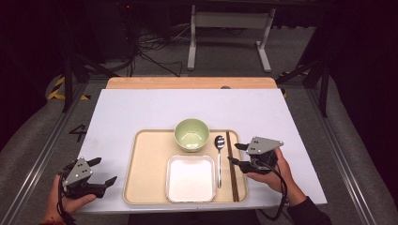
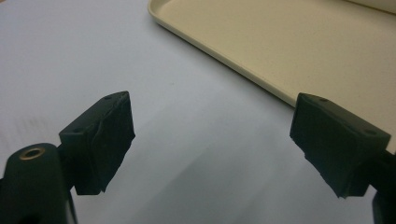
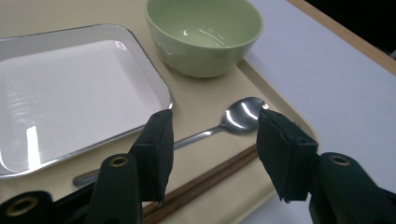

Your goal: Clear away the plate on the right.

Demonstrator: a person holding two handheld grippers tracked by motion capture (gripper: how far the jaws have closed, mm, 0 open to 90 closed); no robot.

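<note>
- Both grippers sit at the near edge: the left gripper (image 1: pixel 101 171) rests with jaws spread and empty on the white tabletop (image 1: pixel 141 108) just beside the tray (image 1: pixel 150 164); the right gripper (image 1: pixel 238 153), jaws likewise wide and empty, hangs over the chopsticks (image 1: pixel 232 168).
- Likely step: picking up cutlery. Lower squarely, straddle the dark pair mid-length, and close on both sticks together.
- White square plate (image 1: pixel 191 178) lies glossy and empty, near-centre on the tray.
- Green bowl (image 1: pixel 191 133) stands empty behind it.
- Steel spoon (image 1: pixel 219 159) lies between plate and chopsticks.

White table (image 1: pixel 141 108), wooden far edge. Grey floor (image 1: pixel 225 65), black cables (image 1: pixel 150 51), white desk frame (image 1: pixel 230 21). Dark room.
</note>
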